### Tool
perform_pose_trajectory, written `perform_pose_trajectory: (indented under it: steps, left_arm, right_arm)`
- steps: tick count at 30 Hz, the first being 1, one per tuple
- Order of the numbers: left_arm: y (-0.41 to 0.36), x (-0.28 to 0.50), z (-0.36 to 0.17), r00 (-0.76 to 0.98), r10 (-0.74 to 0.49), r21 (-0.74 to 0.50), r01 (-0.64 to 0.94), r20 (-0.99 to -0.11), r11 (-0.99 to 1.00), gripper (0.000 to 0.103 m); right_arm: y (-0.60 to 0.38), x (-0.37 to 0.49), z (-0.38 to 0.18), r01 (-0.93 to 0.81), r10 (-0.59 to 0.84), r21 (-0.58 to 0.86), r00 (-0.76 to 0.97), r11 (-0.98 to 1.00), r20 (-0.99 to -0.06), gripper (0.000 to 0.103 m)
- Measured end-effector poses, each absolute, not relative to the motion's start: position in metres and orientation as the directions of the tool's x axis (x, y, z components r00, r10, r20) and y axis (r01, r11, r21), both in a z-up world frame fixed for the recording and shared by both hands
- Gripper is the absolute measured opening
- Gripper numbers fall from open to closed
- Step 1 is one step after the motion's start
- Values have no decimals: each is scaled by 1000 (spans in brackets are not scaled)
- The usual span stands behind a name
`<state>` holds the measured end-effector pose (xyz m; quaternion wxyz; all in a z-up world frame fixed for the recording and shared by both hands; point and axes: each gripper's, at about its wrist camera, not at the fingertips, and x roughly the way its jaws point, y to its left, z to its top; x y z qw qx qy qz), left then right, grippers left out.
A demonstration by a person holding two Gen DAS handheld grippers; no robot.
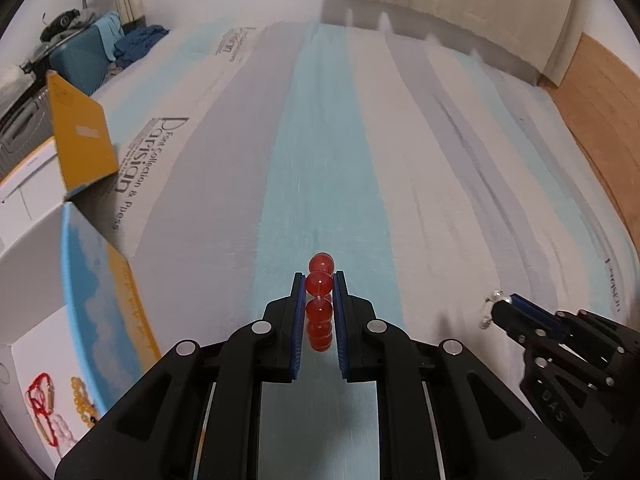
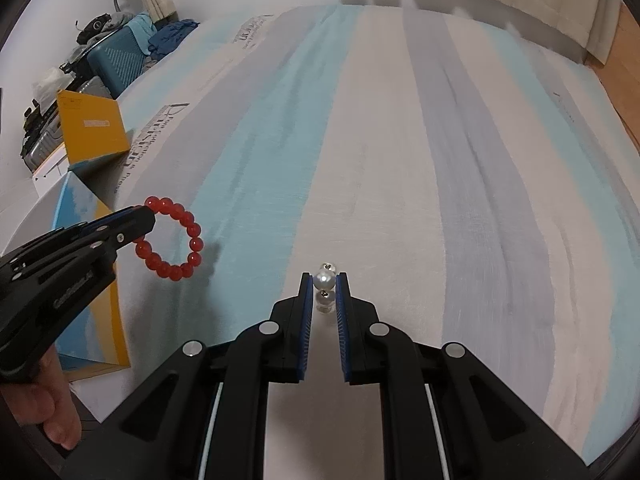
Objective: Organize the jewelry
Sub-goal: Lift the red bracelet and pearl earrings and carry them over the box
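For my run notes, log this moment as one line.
left gripper: shut on red bracelet | right gripper: shut on pearl piece | both above bedspread | box: left, open

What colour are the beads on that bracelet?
Red. The bead bracelet shows best in the right wrist view, hanging as a full ring from the left gripper.

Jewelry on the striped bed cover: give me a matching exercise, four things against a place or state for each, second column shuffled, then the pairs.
Things:
1. red bead bracelet
2. pearl piece
3. yellow bead string
4. yellow lid flap

Places or states:
A. lying inside the open box
B. pinched in the right tongs
C. standing up at the bed's left edge
D. hanging as a ring from the left tongs

Pairs: 1-D, 2-B, 3-A, 4-C
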<state>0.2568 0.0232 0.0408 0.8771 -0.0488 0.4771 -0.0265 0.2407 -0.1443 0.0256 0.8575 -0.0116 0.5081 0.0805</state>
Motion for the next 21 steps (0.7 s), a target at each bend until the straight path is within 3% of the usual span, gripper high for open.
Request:
perform_pose_trajectory:
  steps: [21]
  left_arm:
    - [93,182,115,626,-56,-119,-60,-778,991,13]
  right_arm:
    - [-74,195,99,-219,153,39,532,975,-833,11]
